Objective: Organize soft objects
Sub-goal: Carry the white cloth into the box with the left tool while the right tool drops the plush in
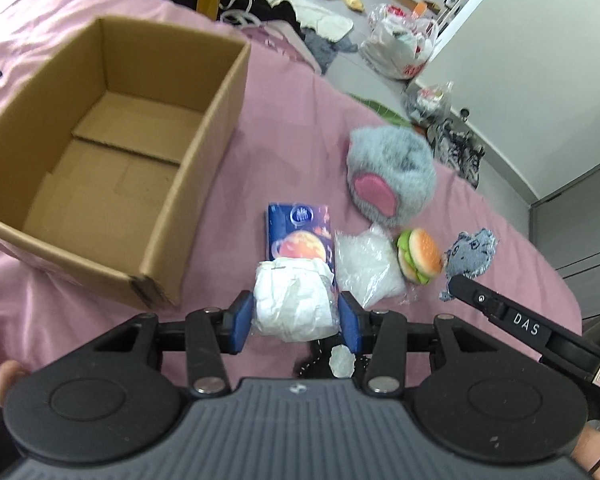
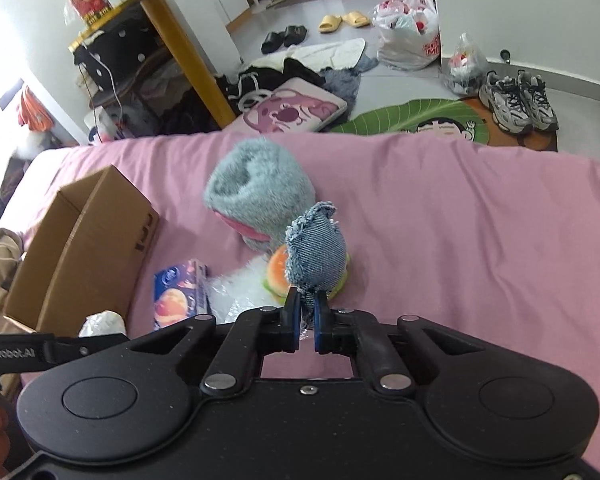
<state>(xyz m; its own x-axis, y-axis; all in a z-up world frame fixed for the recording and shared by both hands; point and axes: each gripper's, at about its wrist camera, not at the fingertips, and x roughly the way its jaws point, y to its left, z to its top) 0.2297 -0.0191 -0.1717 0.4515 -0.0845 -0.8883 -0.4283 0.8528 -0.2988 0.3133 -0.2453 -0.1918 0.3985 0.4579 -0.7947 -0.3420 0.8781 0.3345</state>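
1. The white crumpled bundle (image 1: 294,300), low centre of the left wrist view, sits between the blue pads of the left claw (image 1: 296,318). The jaws stand fairly wide, one pad at each flank, touching or all but touching; I judge it gripped, though the squeeze looks light.
2. It looks like thin plastic or paper: very light, easily crushed, possibly slippery. Holding it across its thick middle, as here, seems safest; a hold on a loose edge would likely slip.
3. The denim pouch (image 2: 316,250), centre of the right wrist view, is pinched by its lower tail in the right claw (image 2: 307,322), whose jaws are almost closed. It is limp cloth, and stands upright above the pads.
4. Just beyond lie the burger toy (image 1: 418,256), a clear plastic bag (image 1: 366,266), a blue tissue pack (image 1: 298,236) and a grey furry plush (image 1: 390,174), clustered closely on the pink bed (image 1: 292,128). All look soft and light.
5. The open cardboard box (image 1: 204,152), in the upper left of the left view, is empty inside and near the bundle: probably the destination.
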